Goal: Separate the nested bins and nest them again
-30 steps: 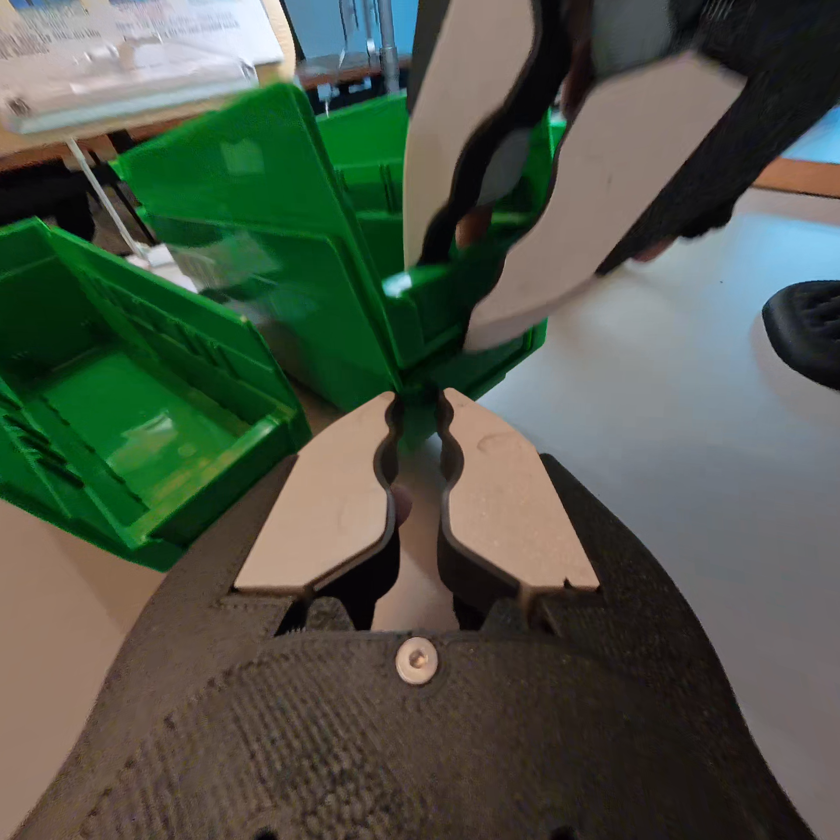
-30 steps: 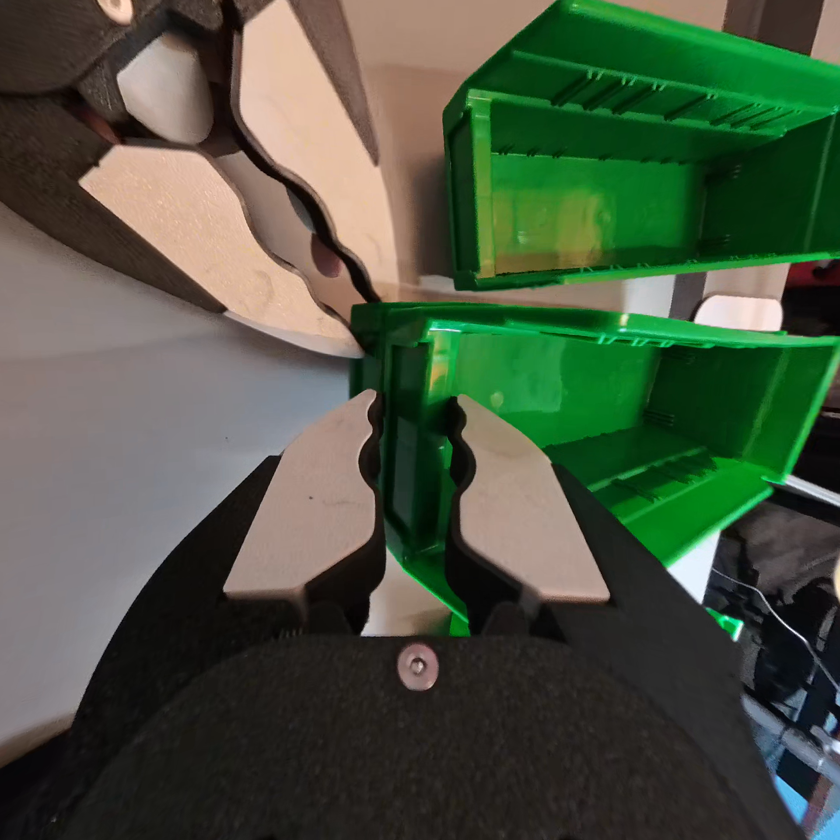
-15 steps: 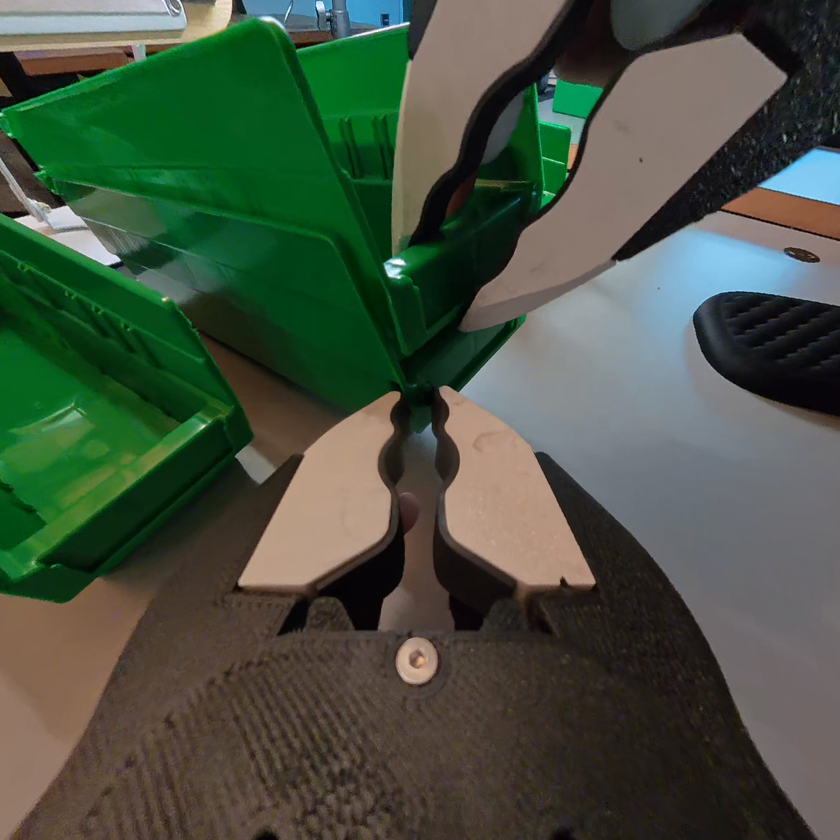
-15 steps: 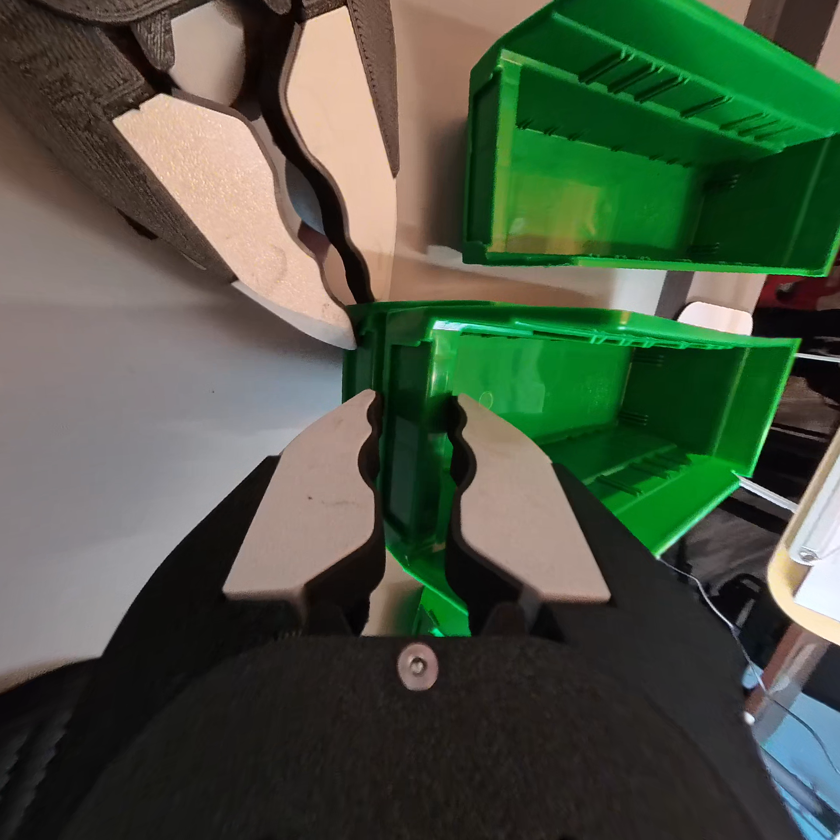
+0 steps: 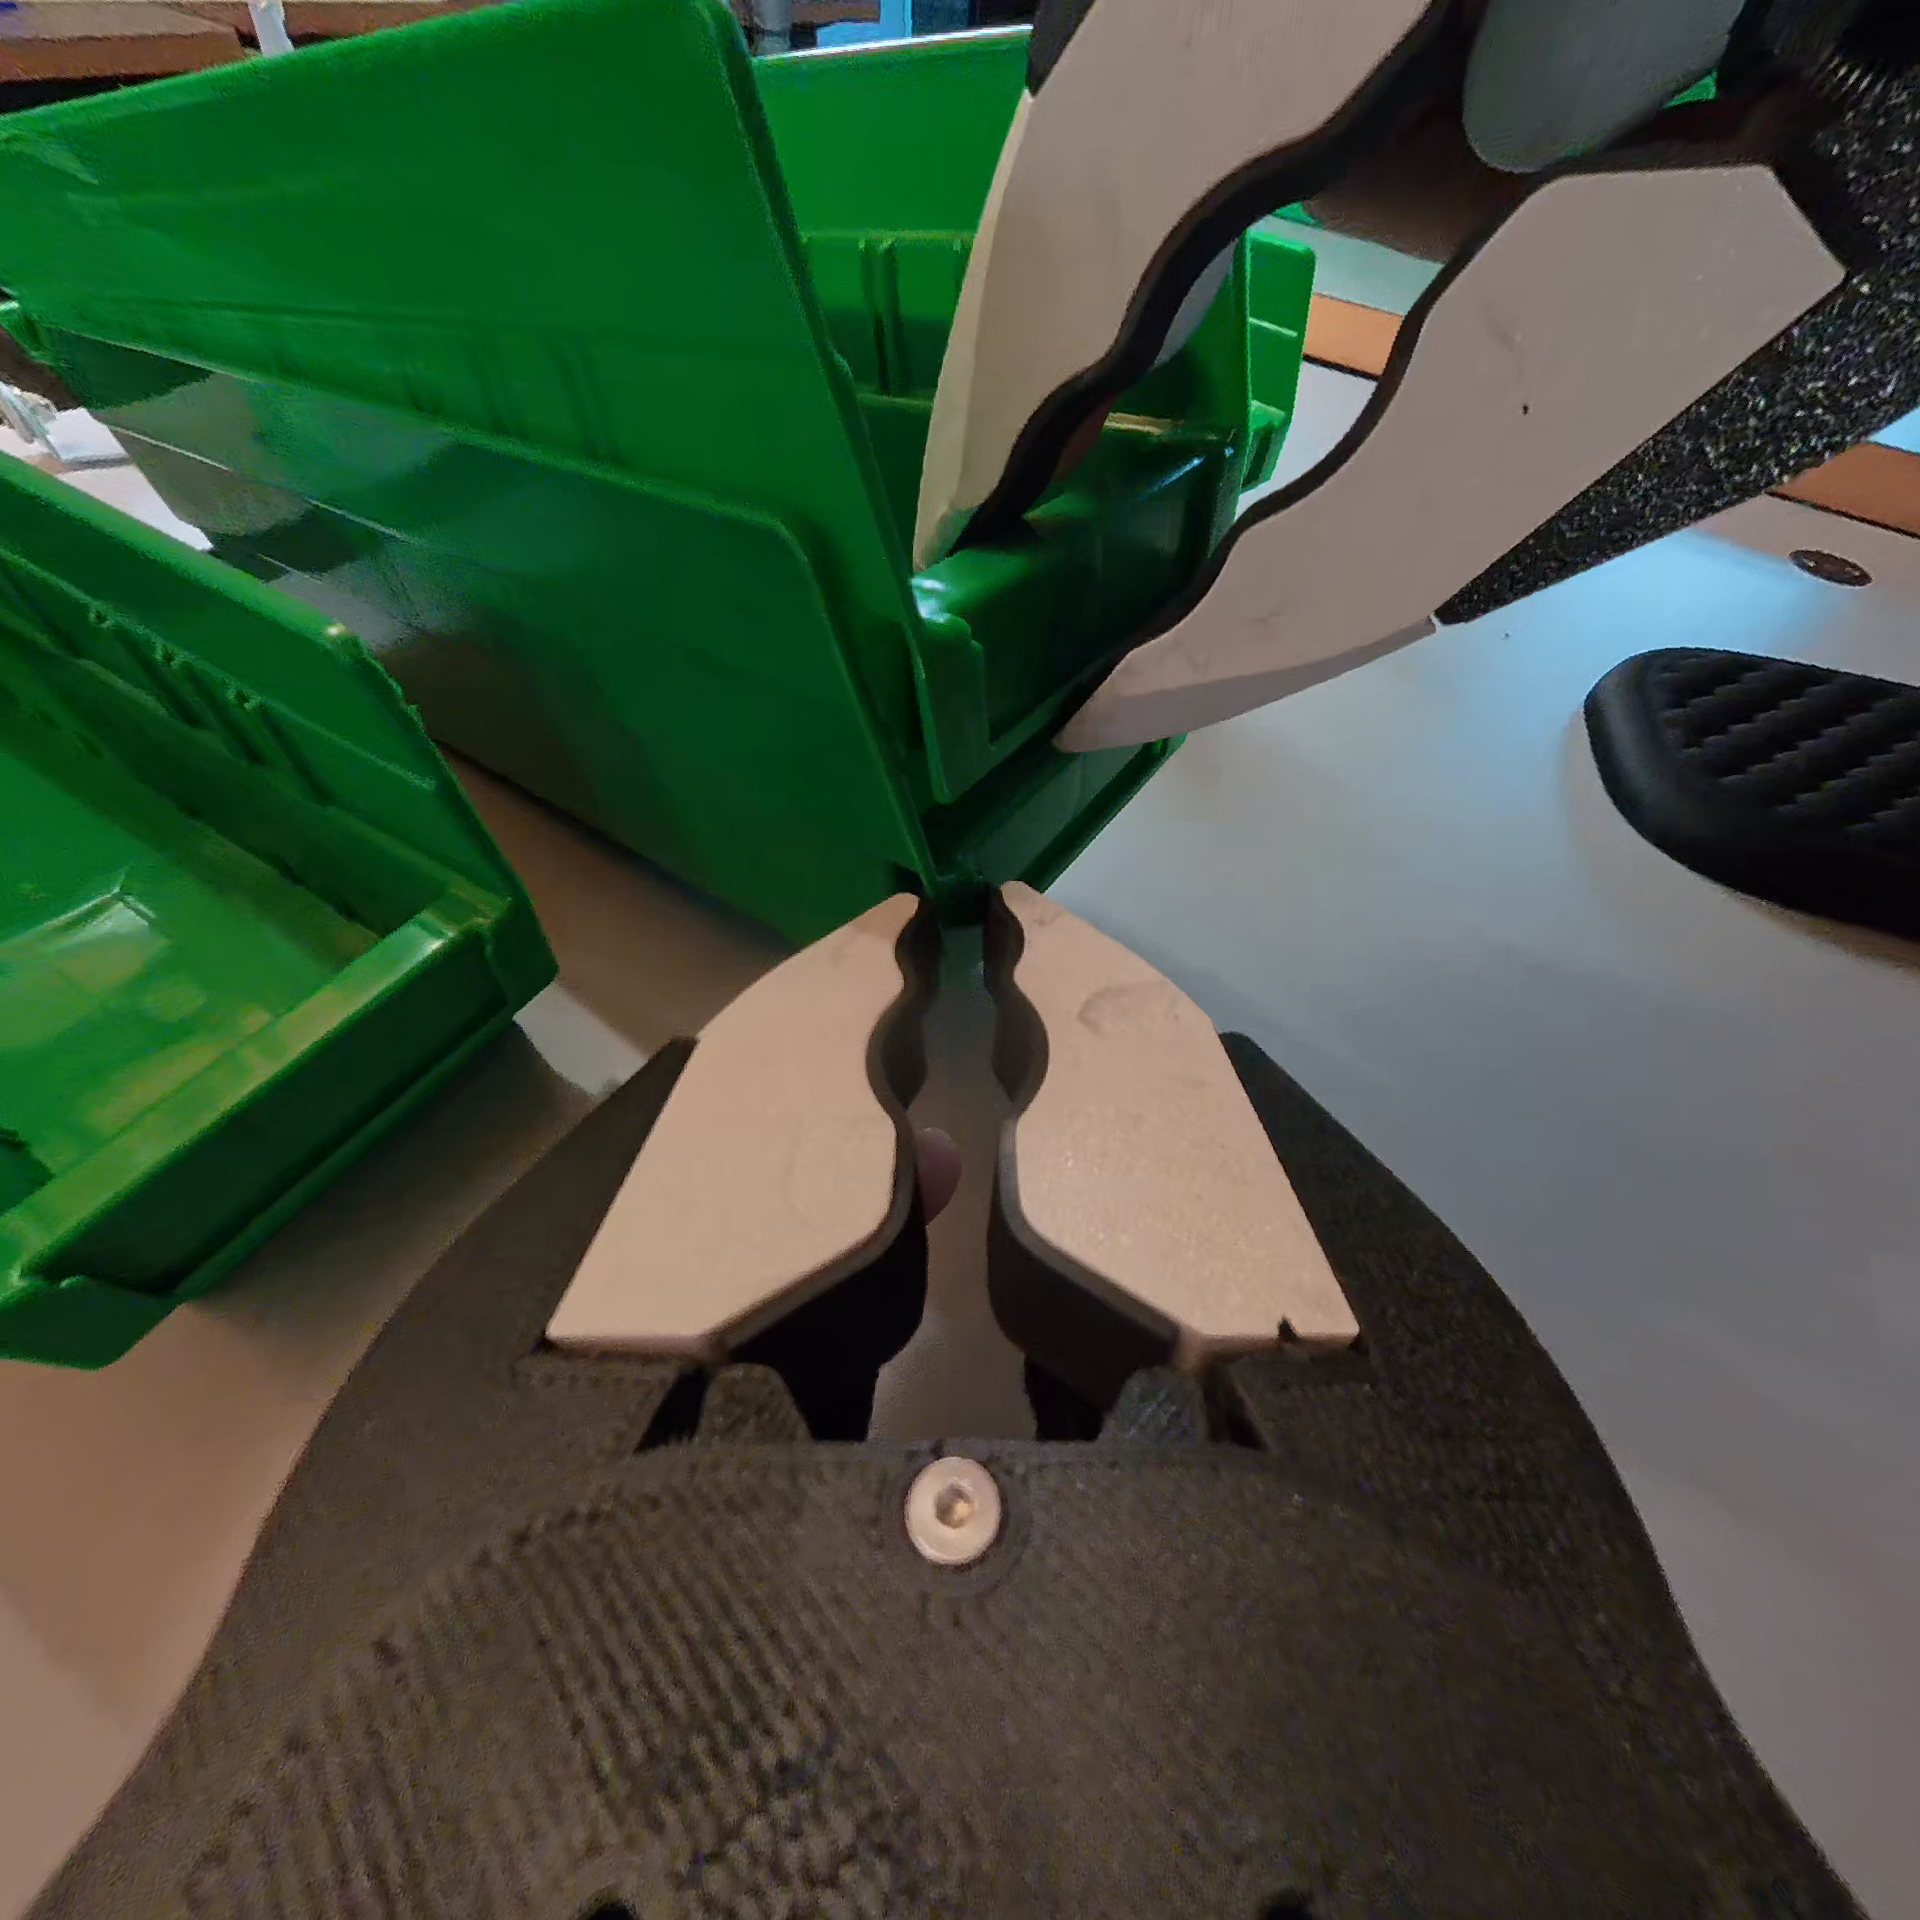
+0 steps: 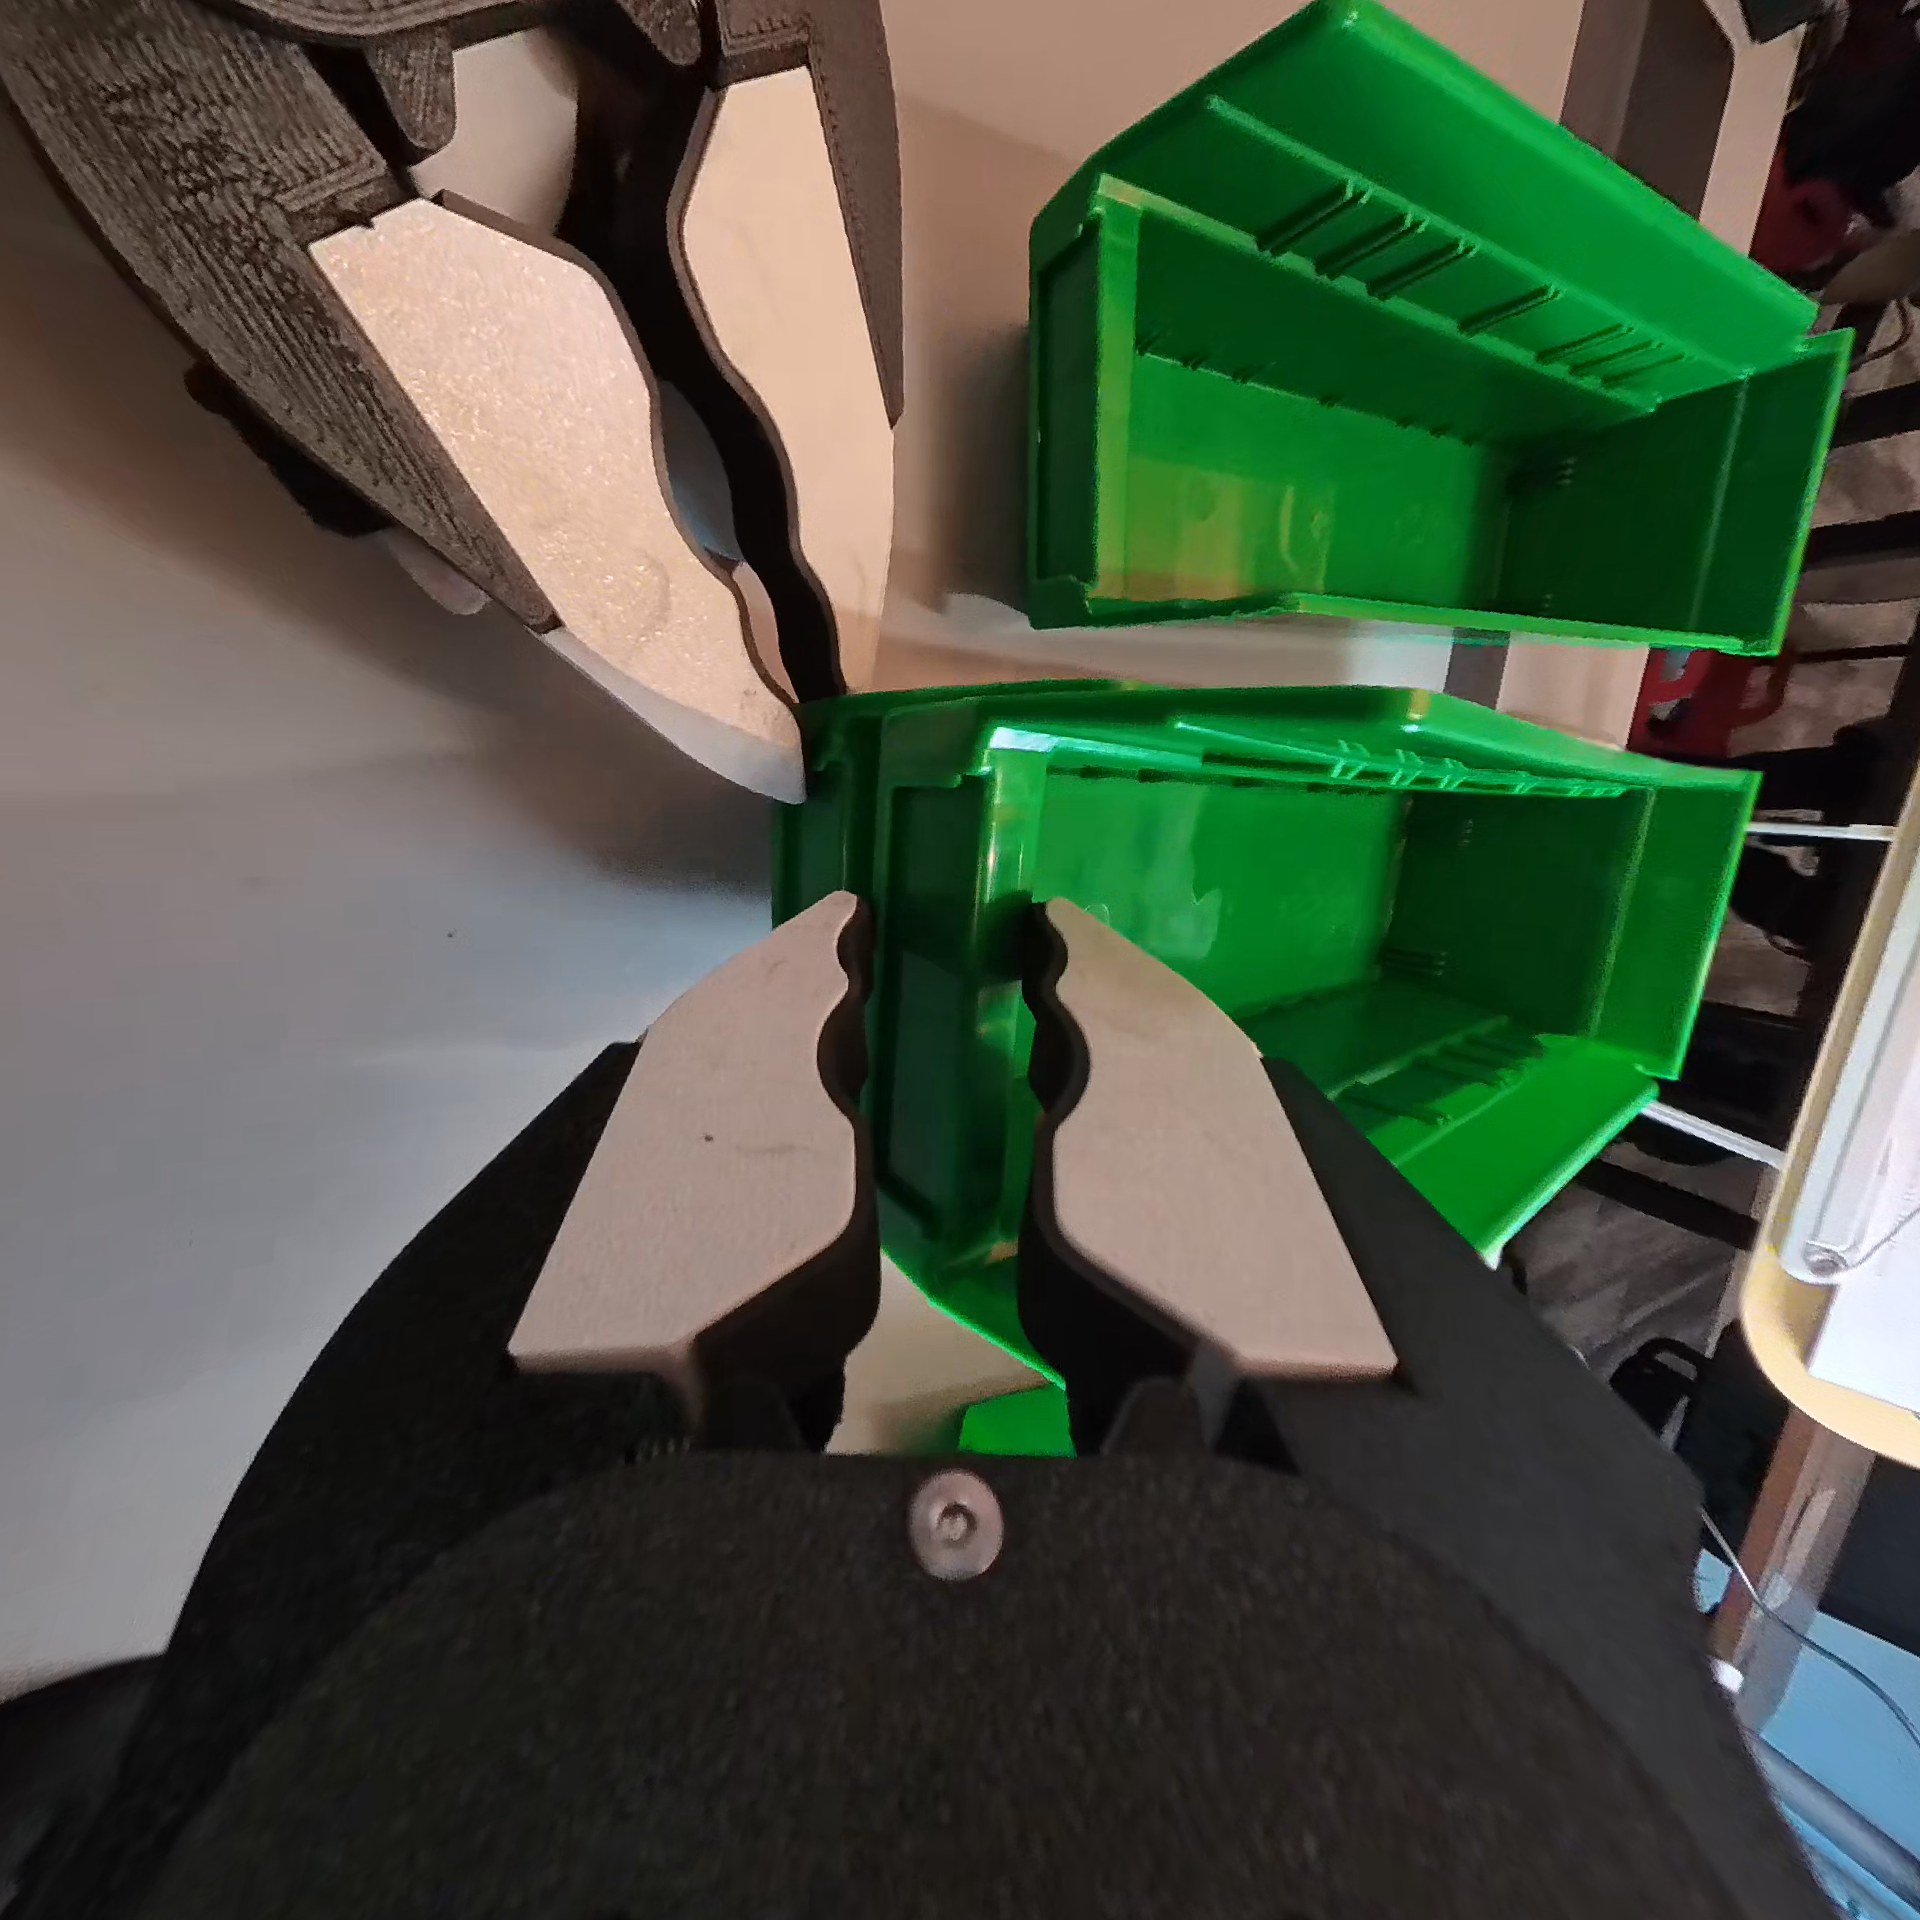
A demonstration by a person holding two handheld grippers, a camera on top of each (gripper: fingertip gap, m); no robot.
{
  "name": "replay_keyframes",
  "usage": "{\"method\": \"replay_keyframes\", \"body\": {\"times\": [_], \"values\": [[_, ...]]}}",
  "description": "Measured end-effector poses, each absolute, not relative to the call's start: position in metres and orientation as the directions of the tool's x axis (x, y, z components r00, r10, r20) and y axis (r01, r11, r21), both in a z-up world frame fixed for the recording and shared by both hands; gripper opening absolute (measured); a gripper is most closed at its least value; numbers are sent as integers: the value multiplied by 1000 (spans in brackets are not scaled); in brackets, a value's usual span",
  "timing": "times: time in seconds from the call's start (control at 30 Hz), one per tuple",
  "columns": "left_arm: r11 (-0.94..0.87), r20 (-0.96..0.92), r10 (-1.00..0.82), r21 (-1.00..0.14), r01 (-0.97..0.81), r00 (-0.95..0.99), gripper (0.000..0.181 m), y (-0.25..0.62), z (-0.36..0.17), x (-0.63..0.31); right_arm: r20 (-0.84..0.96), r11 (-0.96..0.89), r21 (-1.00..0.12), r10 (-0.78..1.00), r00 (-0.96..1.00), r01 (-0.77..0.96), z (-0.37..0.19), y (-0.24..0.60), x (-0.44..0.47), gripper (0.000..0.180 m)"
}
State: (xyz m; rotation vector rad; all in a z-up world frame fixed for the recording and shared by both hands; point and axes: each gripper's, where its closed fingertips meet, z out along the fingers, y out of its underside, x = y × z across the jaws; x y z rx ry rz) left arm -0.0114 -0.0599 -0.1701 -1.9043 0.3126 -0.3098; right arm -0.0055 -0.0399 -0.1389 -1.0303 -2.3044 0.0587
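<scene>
1. The right gripper (image 6: 951, 914) is clamped on the front lip of the inner green bin (image 6: 1299, 935), one finger set outside the lip and the other inside it.
2. That inner bin is seen nested in an outer green bin (image 6: 821, 790), whose rim shows just around it; the pair is tilted up off the table (image 5: 1455, 1039) at the gripped front end.
3. The left gripper (image 5: 961, 904) is nearly closed, with only a narrow gap left between its fingers. Its tips are placed at the lower front corner of the outer bin (whether an edge is actually pinched cannot be told).
4. A separate green bin (image 5: 208, 987) is found lying open beside the nested pair, to the left in the left wrist view.
5. A black textured pad (image 5: 1766, 769) is seen on the table to the right, well apart from the bins.
</scene>
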Motion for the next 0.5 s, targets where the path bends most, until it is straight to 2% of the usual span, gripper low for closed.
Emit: {"method": "replay_keyframes", "body": {"times": [0.1, 0.2, 0.3, 0.4, 0.5], "values": [[-347, 67, -360, -935, -67, 931, 8, -60, -172, -14, 527, 700, -285, 685, -503, 655, -141, -40, -7, 28], [-266, -27, -340, -956, -124, 940, 11, -60, -161, -21, 537, 688, -336, 701, -469, 644, -135, -41, -11, 28], [-175, -127, -294, -967, -184, 947, 25, -60, -146, -23, 543, 698, -319, 689, -480, 641, -138, -42, -9, 28], [-200, -178, -260, -952, -233, 949, 26, -56, -150, -26, 549, 711, -303, 674, -494, 634, -142, -47, -9, 28], [-196, -141, -264, -961, -196, 954, 27, -56, -149, -28, 568, 720, -302, 662, -488, 625, -141, -49, -10, 28]]}}
